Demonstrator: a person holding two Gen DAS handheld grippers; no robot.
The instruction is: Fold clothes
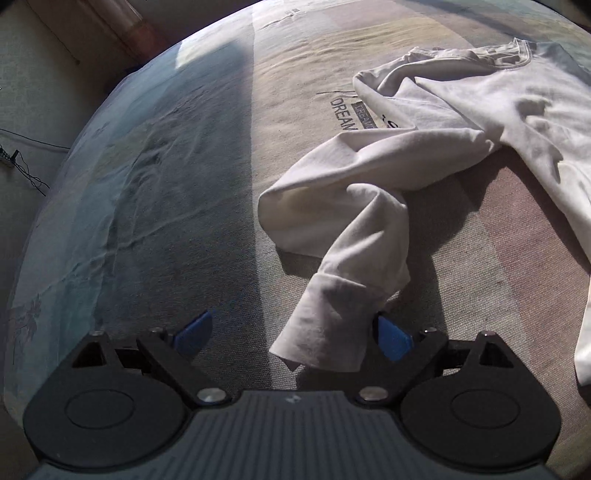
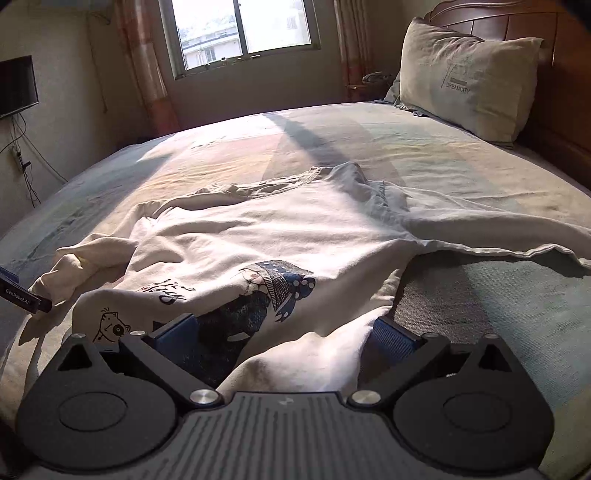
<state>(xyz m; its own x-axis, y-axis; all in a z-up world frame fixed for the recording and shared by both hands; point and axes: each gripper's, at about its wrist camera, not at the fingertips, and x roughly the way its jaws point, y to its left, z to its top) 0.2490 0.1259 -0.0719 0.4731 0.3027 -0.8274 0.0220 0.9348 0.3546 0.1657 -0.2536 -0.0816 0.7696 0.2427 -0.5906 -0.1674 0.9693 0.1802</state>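
A white long-sleeved shirt (image 1: 480, 103) lies crumpled on the bed. In the left wrist view one sleeve (image 1: 369, 229) twists down toward me. Its cuff (image 1: 325, 332) lies between the blue fingers of my left gripper (image 1: 293, 336), which is open. In the right wrist view the shirt (image 2: 295, 229) lies front up, showing a dark blue cartoon print (image 2: 266, 291). A bunched fold of its hem (image 2: 303, 362) rises between the wide-apart fingers of my right gripper (image 2: 284, 338), also open. The left gripper's body (image 2: 26, 293) shows at the far left, by the sleeve.
The bed sheet (image 1: 166, 184) is striped in pale colours, half in shadow. A pillow (image 2: 469, 74) leans on the wooden headboard (image 2: 554, 74) at the far right. Beyond the bed are a window (image 2: 243, 29), curtains and a wall screen (image 2: 16, 88) with cables.
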